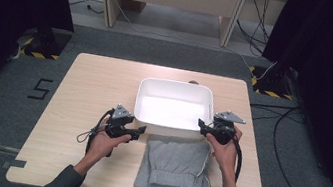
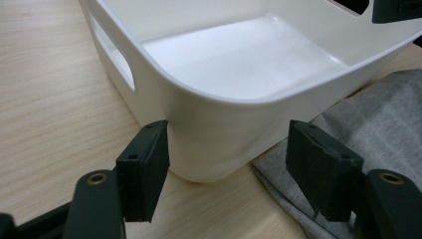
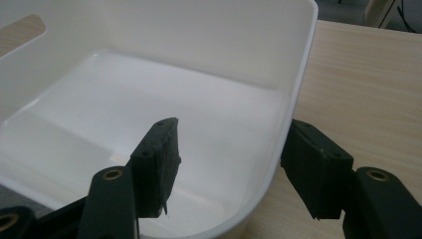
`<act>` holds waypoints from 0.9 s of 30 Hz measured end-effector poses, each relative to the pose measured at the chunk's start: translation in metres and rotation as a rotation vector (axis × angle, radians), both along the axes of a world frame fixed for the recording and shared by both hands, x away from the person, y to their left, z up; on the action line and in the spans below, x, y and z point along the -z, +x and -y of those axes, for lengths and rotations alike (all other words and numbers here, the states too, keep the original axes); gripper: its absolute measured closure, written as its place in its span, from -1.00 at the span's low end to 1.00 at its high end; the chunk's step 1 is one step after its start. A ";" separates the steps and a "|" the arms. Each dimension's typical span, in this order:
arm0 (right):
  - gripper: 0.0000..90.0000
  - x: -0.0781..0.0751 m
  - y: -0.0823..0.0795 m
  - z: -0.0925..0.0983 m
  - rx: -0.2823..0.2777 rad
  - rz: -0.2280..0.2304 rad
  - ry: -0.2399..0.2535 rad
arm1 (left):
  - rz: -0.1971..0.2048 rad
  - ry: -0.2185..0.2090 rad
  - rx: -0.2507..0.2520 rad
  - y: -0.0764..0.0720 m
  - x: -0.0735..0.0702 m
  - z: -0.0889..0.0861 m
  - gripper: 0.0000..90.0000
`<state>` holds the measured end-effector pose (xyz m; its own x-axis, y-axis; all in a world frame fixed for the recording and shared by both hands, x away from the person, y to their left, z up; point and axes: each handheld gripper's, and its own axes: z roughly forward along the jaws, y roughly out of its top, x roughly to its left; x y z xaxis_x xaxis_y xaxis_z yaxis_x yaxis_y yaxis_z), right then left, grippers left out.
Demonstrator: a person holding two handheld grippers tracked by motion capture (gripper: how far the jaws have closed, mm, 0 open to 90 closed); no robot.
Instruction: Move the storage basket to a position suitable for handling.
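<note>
One white plastic tub [image 1: 172,105], two handle cut-outs visible in its walls. One folded grey garment [image 1: 174,166]. One wooden table [image 1: 84,90]. Two hand-held grippers: left gripper [image 1: 141,130], right gripper [image 1: 201,124], two black jaws each. Two hands, one per gripper. Two grey three-cornered plates, one atop each gripper.

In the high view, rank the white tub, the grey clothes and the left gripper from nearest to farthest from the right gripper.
1. White tub: its near right corner sits at the right gripper.
2. Grey clothes: just below it, near the table's front edge.
3. Left gripper: across, by the tub's near left corner.
</note>
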<state>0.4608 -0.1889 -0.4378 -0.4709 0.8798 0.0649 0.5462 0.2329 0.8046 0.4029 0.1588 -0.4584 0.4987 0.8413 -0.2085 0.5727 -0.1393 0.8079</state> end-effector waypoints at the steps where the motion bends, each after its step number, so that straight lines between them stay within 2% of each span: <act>1: -0.10 0.000 -0.001 0.000 0.002 -0.003 -0.001 | 0.001 -0.003 0.001 0.000 0.000 0.000 -0.26; 10: -0.09 -0.002 -0.003 0.002 0.009 -0.002 -0.019 | -0.006 0.001 0.021 0.000 0.001 0.003 -0.29; 15: -0.10 -0.001 -0.003 0.005 0.012 0.000 -0.005 | -0.007 -0.028 0.021 0.001 0.003 0.002 -0.29; 17: -0.23 -0.003 -0.005 0.007 0.020 0.001 -0.009 | -0.017 -0.045 0.021 0.000 0.003 0.002 -0.29; 18: -0.20 -0.003 -0.006 0.008 0.023 0.003 -0.006 | -0.021 -0.043 0.025 -0.001 0.002 0.002 -0.30; 20: -0.33 -0.006 -0.009 0.010 0.031 0.010 0.012 | -0.021 -0.034 0.039 -0.004 0.002 0.004 -0.32; 23: -0.34 -0.014 -0.016 0.018 0.044 0.024 0.035 | -0.030 -0.031 0.042 -0.007 0.004 0.004 -0.39; 25: -0.36 -0.017 -0.020 0.022 0.048 0.016 0.050 | -0.040 -0.009 0.060 -0.013 0.007 0.001 -0.43; 27: -0.37 -0.018 -0.024 0.027 0.050 0.013 0.065 | -0.046 -0.005 0.060 -0.018 0.009 -0.004 -0.46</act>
<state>0.4364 -0.2159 -0.4200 -0.4275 0.8963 0.1173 0.5454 0.1523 0.8242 0.3853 0.1631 -0.4673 0.5380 0.8090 -0.2368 0.6000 -0.1703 0.7816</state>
